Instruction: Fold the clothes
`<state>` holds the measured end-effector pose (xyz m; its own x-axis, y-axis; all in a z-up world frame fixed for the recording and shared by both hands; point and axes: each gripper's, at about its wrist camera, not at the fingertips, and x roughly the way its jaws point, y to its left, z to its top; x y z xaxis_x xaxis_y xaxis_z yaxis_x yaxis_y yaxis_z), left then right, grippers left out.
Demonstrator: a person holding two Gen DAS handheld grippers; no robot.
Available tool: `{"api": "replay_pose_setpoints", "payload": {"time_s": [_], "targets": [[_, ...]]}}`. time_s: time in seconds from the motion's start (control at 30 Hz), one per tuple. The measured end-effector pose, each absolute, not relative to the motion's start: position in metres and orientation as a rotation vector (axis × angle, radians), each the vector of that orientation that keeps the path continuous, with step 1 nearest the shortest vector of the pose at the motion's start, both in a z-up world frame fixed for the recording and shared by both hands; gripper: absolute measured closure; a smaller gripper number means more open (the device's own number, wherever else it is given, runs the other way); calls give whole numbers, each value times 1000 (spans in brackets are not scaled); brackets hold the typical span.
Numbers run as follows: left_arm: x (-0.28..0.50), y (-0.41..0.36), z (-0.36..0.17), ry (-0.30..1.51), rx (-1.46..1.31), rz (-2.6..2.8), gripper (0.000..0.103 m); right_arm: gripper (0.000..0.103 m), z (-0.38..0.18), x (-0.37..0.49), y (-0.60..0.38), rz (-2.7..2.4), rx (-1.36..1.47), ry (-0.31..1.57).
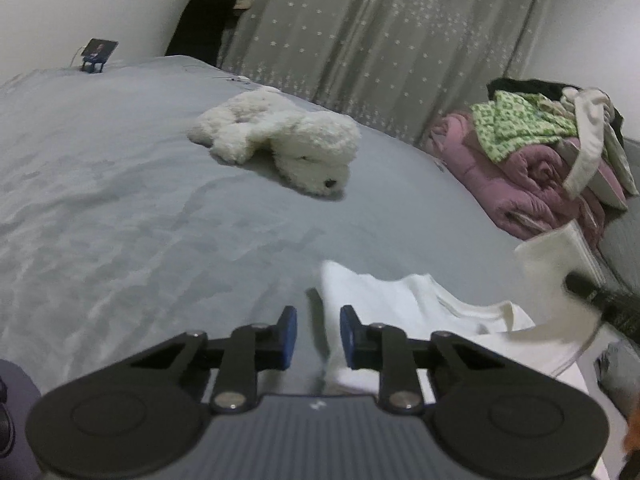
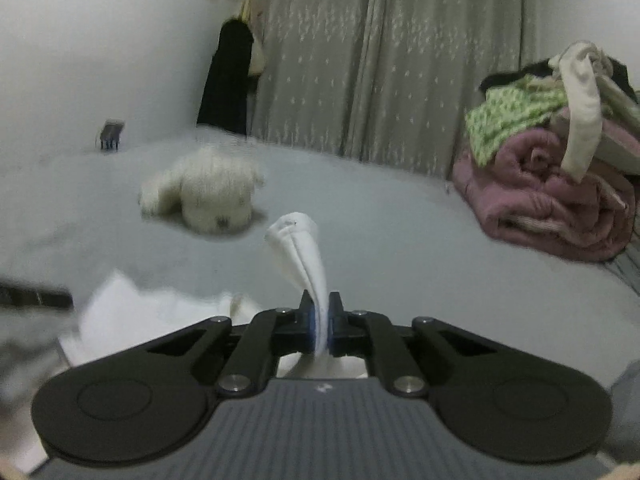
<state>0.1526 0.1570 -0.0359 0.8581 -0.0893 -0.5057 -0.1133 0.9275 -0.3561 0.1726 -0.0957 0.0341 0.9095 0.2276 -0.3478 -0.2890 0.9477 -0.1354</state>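
white garment (image 2: pixel 132 312) blurred, perhaps moving

No words, numbers or brand names can be read anywhere. The only sign is a small pale mark on the ribbed grey body of each hand-held gripper, too blurred to make out. The phone (image 1: pixel 99 49) on its stand beyond the stuffed toy (image 1: pixel 280 140) shows a lit screen, its content illegible.

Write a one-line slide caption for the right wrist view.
Right gripper clamps a bunched white garment above the grey bed, plush toy beyond.
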Motion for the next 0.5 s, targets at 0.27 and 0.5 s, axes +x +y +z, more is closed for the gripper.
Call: {"api": "replay_pose_setpoints", "payload": {"time_s": [0.27, 0.5], "targets": [[157, 170, -28, 506, -473, 4, 87, 98, 91, 179, -84, 287, -100, 215], [169, 146, -35, 537, -427, -92, 89, 98, 82, 179, -108, 254, -49, 227]]}}
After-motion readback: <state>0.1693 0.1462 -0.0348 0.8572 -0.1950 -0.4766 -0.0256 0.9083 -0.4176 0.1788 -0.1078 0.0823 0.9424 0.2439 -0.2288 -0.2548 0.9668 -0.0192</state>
